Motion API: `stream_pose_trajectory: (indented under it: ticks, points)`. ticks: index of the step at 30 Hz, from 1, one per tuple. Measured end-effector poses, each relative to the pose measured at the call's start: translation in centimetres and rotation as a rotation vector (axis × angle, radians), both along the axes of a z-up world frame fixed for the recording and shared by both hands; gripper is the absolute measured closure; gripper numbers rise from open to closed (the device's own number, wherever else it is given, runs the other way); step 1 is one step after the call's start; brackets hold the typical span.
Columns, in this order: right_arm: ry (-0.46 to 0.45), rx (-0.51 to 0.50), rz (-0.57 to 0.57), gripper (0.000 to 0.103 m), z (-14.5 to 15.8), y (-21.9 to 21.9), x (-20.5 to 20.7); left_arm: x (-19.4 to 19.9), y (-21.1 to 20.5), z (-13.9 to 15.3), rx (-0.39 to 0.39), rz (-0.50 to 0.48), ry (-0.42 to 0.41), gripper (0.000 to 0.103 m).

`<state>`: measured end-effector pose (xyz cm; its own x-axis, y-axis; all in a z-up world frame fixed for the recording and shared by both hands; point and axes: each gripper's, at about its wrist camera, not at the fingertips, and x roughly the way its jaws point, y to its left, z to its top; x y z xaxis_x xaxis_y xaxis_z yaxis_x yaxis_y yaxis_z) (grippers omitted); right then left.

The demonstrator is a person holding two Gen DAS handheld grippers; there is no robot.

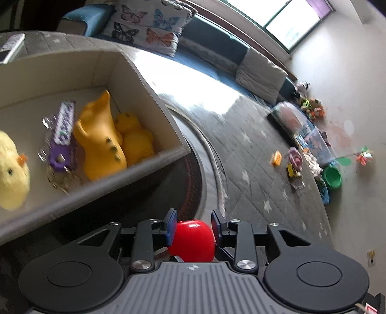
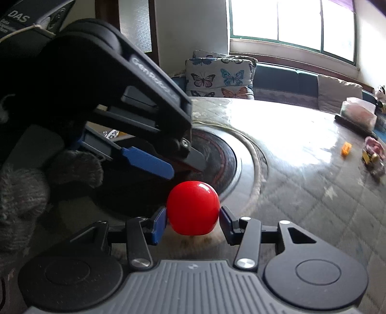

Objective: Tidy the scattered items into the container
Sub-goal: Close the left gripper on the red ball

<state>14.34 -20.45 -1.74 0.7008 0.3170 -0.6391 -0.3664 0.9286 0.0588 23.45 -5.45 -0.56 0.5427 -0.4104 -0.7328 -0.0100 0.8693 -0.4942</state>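
Holding the red ball (image 2: 193,207) across its widest middle in the right gripper (image 2: 191,213), I am judging it light, hard and slippery; the left gripper (image 1: 193,214) is hanging open just above, near the container (image 1: 144,166).

Background's pretty busy: a butterfly cushion (image 2: 220,76) leans on the teal sofa (image 2: 284,81) under a big bright window (image 2: 292,21), with a plain grey cushion (image 2: 339,89) further along. There's a quilted grey mat (image 1: 253,154) with little stars across the floor. A remote (image 1: 10,47) sits on the grey surface behind the box.
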Motion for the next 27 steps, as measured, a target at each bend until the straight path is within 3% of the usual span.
stream_pose_trajectory:
  ticks: [16, 27]
  points:
    - [-0.013, 0.005, -0.017, 0.055, -0.4, 0.0, -1.4, -0.4, -2.4, -0.8, 0.149, -0.044, 0.014, 0.063]
    - [-0.032, 0.001, -0.005, 0.055, -0.7, -0.2, -1.4, 0.1, -2.8, -1.4, 0.155, -0.077, 0.055, 0.053]
